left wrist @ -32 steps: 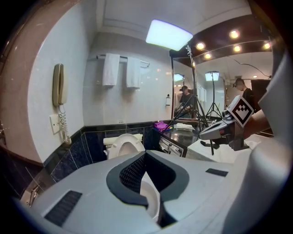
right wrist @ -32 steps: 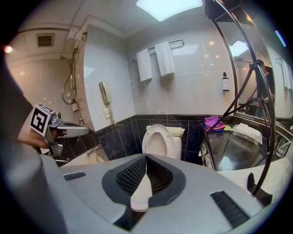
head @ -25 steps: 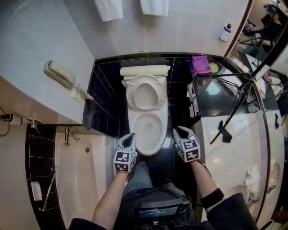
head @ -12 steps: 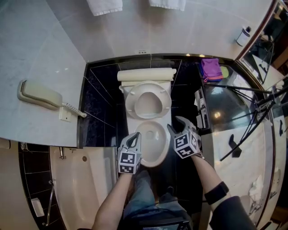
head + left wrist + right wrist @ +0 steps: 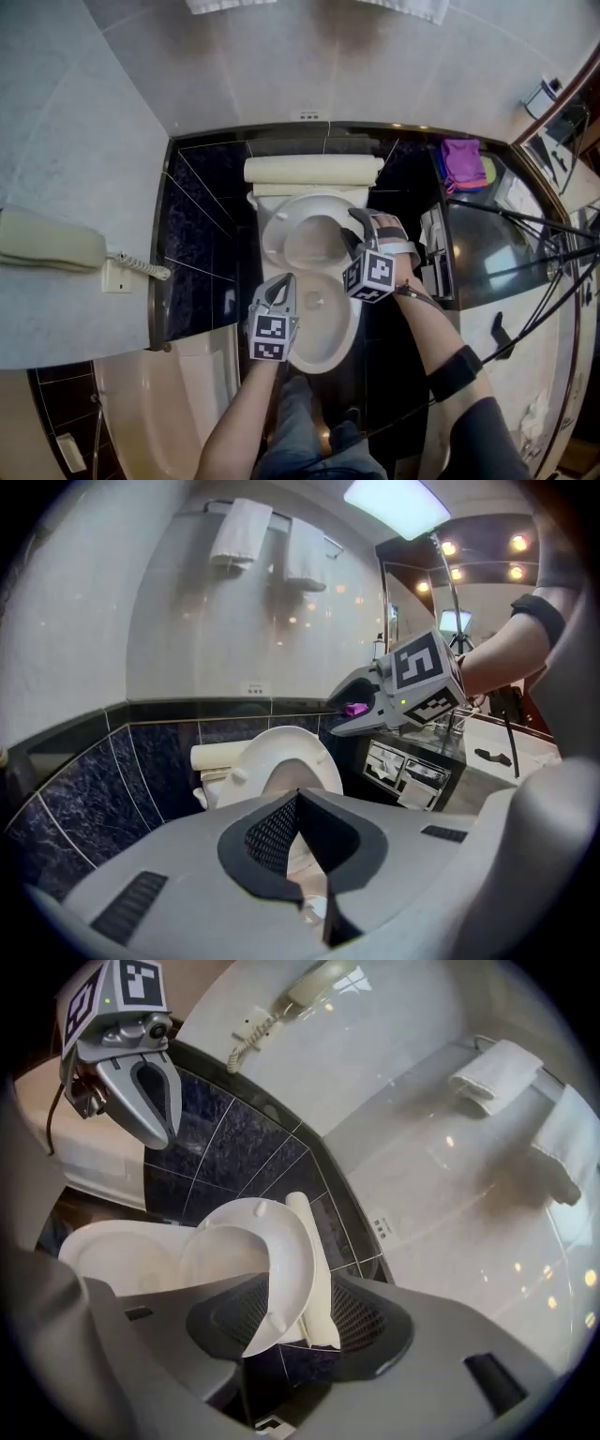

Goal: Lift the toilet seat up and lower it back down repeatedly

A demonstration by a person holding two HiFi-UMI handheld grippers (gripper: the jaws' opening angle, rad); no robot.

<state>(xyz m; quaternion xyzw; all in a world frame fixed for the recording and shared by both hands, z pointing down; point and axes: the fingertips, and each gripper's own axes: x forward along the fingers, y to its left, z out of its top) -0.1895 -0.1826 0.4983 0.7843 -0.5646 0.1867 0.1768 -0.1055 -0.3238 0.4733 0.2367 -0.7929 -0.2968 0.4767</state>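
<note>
Seat (image 5: 292,1261) stands raised between right tongs (image 5: 300,1312), just opening, unclenched; left tongs (image 5: 298,799) clenched empty by bowl (image 5: 343,341).

Dark floor (image 5: 380,380), centre and lower centre of the head view. A white toilet (image 5: 342,328) stands directly on it, and a bathtub (image 5: 178,412) borders it at the lower left. Glossy surface (image 5: 487,253), right of the frame. A small dark object (image 5: 500,337) lies on it at mid-right, and a purple cloth (image 5: 459,159) lies at its far end, upper right.
</note>
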